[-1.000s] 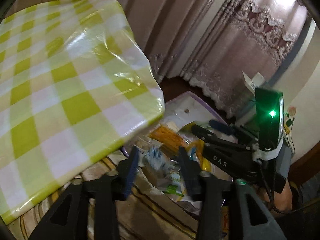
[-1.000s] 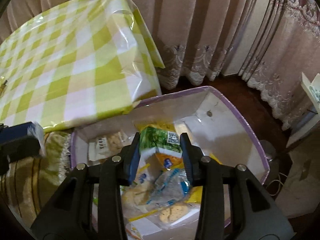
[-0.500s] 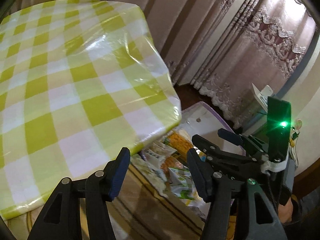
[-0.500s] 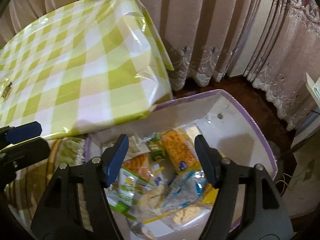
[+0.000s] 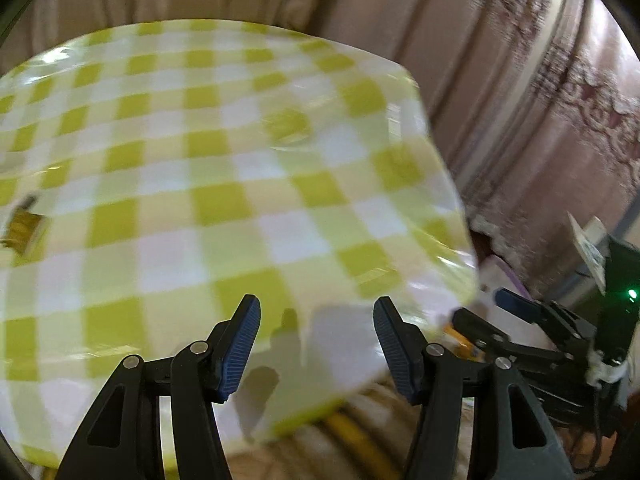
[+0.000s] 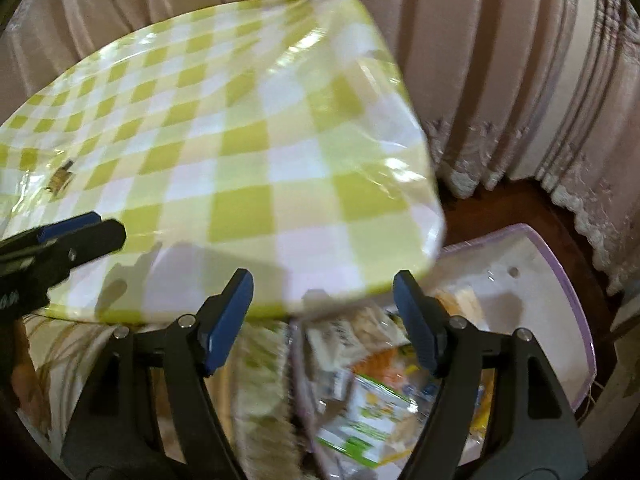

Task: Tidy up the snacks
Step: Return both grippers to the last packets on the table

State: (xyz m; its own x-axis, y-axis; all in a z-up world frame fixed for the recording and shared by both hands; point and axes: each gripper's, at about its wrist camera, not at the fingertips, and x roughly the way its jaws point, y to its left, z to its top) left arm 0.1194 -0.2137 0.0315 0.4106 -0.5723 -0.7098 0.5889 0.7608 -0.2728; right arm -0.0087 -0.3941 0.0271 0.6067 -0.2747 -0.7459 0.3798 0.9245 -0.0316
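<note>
A white box with a purple rim sits low beside the table and holds several snack packets, green, orange and clear. My right gripper is open and empty, above the table's near edge and the box's left side. My left gripper is open and empty over the near edge of the table, which has a yellow-green checked cloth under clear plastic. The right gripper also shows in the left wrist view, and the left gripper in the right wrist view. A small gold packet lies on the table at far left.
Pink curtains hang behind the table and box. Dark wooden floor shows between them. A striped beige cloth lies below the table edge, left of the box.
Both grippers have opened and risen from the box to table height. The right gripper let go of a green packet, which now lies in the box. Both views now look across the tabletop.
</note>
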